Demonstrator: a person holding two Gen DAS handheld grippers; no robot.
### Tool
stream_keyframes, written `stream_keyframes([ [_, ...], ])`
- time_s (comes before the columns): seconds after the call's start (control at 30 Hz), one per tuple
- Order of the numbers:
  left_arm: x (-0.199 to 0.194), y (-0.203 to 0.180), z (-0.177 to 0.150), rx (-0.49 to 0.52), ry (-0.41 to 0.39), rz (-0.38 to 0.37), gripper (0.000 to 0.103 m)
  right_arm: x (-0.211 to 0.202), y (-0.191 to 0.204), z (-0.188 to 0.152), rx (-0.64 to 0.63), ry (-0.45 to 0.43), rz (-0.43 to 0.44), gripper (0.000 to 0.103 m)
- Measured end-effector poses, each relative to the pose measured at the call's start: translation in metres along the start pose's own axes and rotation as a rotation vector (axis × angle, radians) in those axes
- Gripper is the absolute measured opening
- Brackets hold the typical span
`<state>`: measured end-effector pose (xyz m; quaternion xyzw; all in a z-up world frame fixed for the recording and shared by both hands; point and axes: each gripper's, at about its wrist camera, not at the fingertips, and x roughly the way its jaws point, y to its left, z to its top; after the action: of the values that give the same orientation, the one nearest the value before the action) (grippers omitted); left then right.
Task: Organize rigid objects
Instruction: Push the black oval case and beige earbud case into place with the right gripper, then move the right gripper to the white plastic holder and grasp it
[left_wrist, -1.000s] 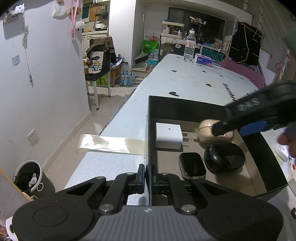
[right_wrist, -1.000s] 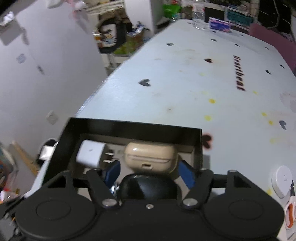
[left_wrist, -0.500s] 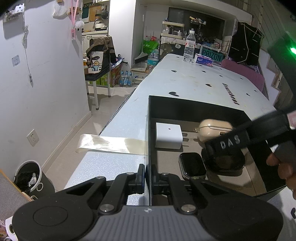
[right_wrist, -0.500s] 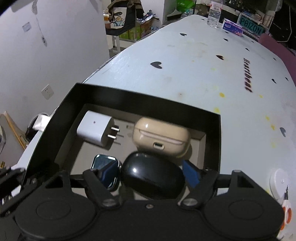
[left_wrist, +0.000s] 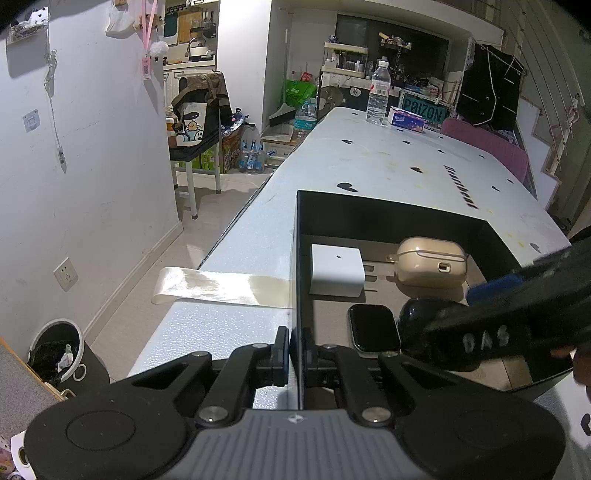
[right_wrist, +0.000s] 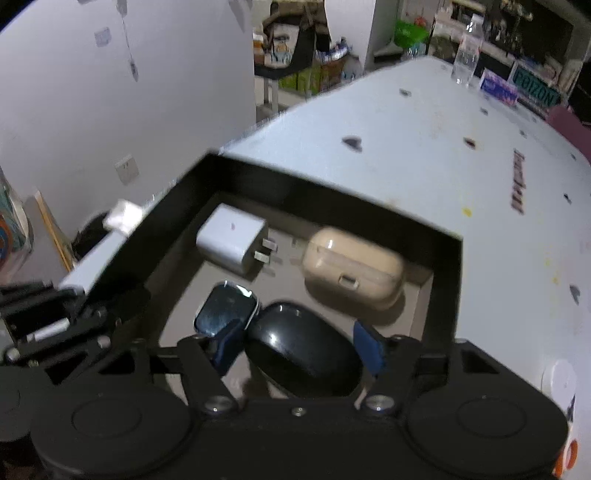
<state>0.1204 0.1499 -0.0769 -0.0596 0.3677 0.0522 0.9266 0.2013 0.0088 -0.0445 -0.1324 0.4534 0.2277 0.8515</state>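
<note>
A black open box (left_wrist: 388, 218) (right_wrist: 332, 192) lies on the white table. Inside lie a white charger (left_wrist: 335, 269) (right_wrist: 231, 242), a beige earbud case (left_wrist: 430, 262) (right_wrist: 352, 269), a dark smartwatch face (left_wrist: 373, 326) (right_wrist: 225, 308) and a glossy black oval case (left_wrist: 417, 325) (right_wrist: 303, 350). My left gripper (left_wrist: 293, 349) is shut on the box's left wall at the near corner. My right gripper (right_wrist: 299, 343) is open above the box, its blue pads (right_wrist: 365, 345) either side of the black oval case without gripping it.
A strip of tape (left_wrist: 221, 286) hangs over the table's left edge. A water bottle (left_wrist: 377, 94) and a tissue pack (left_wrist: 406, 120) stand at the far end. A white round object (right_wrist: 559, 380) lies right of the box. A bin (left_wrist: 55, 354) stands on the floor.
My right gripper has pulled back and up from the beige earbud case toward the near side of the box. The left gripper and box have stayed still.
</note>
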Motion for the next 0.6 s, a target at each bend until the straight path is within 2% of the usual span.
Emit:
stream_keyframes([
  [0.07, 0.0, 0.0, 0.0, 0.0, 0.0, 0.0, 0.006, -0.013, -0.012, 0.009, 0.052, -0.064, 0.028, 0.071],
  [0.13, 0.0, 0.0, 0.0, 0.001, 0.0, 0.001, 0.006, -0.019, -0.021, 0.015, 0.099, -0.114, 0.028, 0.067],
  [0.23, 0.0, 0.0, 0.0, 0.0, 0.0, 0.0, 0.006, -0.013, -0.033, 0.027, 0.173, -0.158, 0.01, 0.044],
  [0.27, 0.0, 0.0, 0.0, 0.0, 0.0, 0.001, 0.006, -0.007, -0.038, 0.03, 0.199, -0.151, 0.01, 0.038],
  [0.37, 0.0, 0.0, 0.0, 0.0, 0.0, 0.0, 0.006, 0.011, -0.045, 0.034, 0.248, -0.127, 0.004, 0.031],
  [0.47, 0.0, 0.0, 0.0, 0.001, 0.0, 0.001, 0.006, 0.021, -0.044, 0.028, 0.242, -0.116, -0.014, 0.029],
  [0.6, 0.0, -0.001, 0.0, 0.0, 0.0, 0.001, 0.006, 0.01, -0.039, 0.019, 0.21, -0.072, 0.017, 0.029],
])
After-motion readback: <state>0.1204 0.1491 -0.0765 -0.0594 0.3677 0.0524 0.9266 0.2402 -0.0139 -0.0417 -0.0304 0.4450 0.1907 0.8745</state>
